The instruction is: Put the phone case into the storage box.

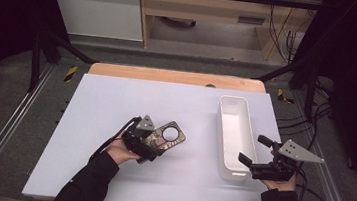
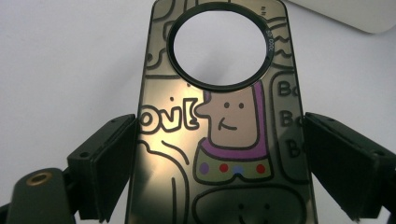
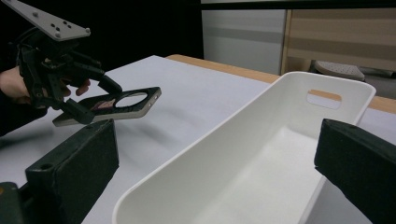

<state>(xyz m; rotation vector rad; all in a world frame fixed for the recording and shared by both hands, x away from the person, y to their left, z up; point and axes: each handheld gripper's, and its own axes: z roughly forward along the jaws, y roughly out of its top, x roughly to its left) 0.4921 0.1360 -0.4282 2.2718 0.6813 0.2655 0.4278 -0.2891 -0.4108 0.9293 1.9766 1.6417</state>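
**Left gripper carrying the phone case above the mat**

My left gripper (image 1: 158, 139) pinches a flat, glossy olive-gold phone case (image 1: 168, 136) printed with black-outlined cartoon figures and pierced by a round black-rimmed camera hole. In the left gripper view, both black pads (image 2: 112, 163) press the case's long edges. In the right gripper view the case hangs level, clear of the white table mat (image 1: 114, 114). My right gripper (image 1: 256, 156) sits at 3 o'clock from the case, jaws spread wide with nothing between the pads, just beside the near end of the long white plastic bin (image 1: 233, 136). The bin lies between the two grippers, its handle slot at 12 o'clock.
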